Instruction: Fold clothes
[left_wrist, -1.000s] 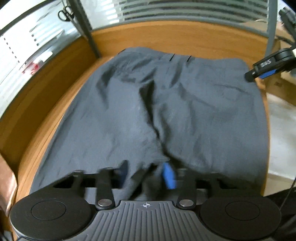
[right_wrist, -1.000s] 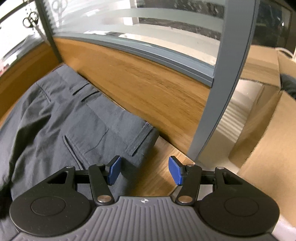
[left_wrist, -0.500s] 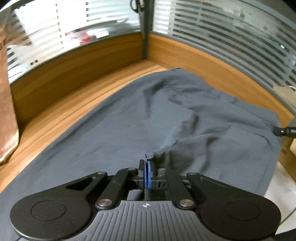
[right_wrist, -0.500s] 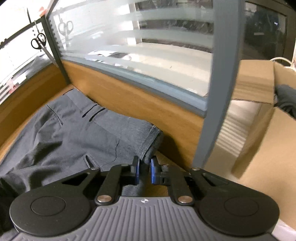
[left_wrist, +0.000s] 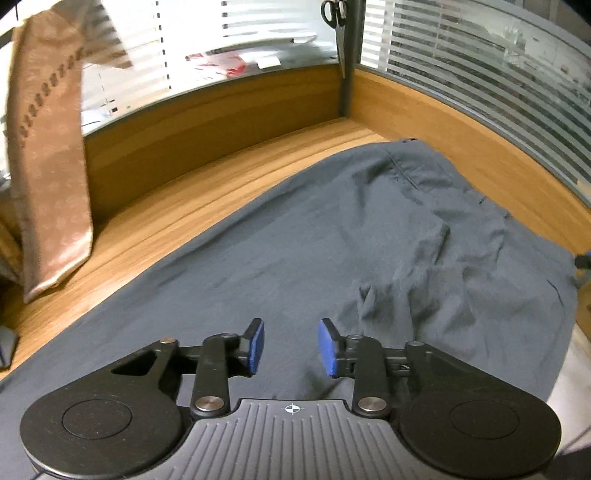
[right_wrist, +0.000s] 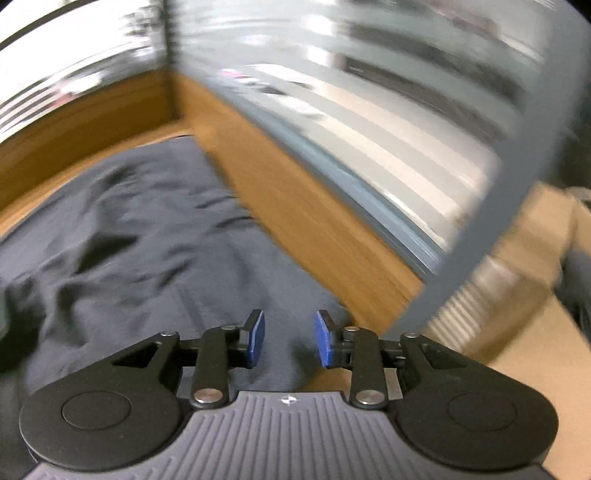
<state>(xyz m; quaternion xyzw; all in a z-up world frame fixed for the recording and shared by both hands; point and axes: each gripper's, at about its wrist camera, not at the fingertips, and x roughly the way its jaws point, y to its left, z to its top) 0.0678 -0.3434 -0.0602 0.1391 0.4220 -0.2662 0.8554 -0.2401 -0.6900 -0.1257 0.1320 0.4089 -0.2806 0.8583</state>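
Dark grey trousers (left_wrist: 369, 240) lie spread over the wooden desk (left_wrist: 177, 221), wrinkled near the middle. My left gripper (left_wrist: 291, 346) hovers over the cloth, its jaws opening, with nothing pinched between the blue pads (left_wrist: 256, 345). In the right wrist view the same trousers (right_wrist: 140, 236) lie along the wooden back wall. My right gripper (right_wrist: 289, 342) hangs above their near right corner, its jaws also opening, and the cloth lies below the pads rather than in them. That view is motion-blurred.
A brown patterned cloth (left_wrist: 51, 147) hangs at the left. Wooden partition walls (left_wrist: 221, 110) topped by striped glass enclose the desk, and scissors (left_wrist: 334, 11) hang on the corner post. A cardboard box (right_wrist: 535, 280) stands to the right past a grey post (right_wrist: 491, 206).
Both grippers pinched shut on the trousers half a second ago and have now let go with jaws apart. The left view has swung left over the cloth; the right gripper rose.
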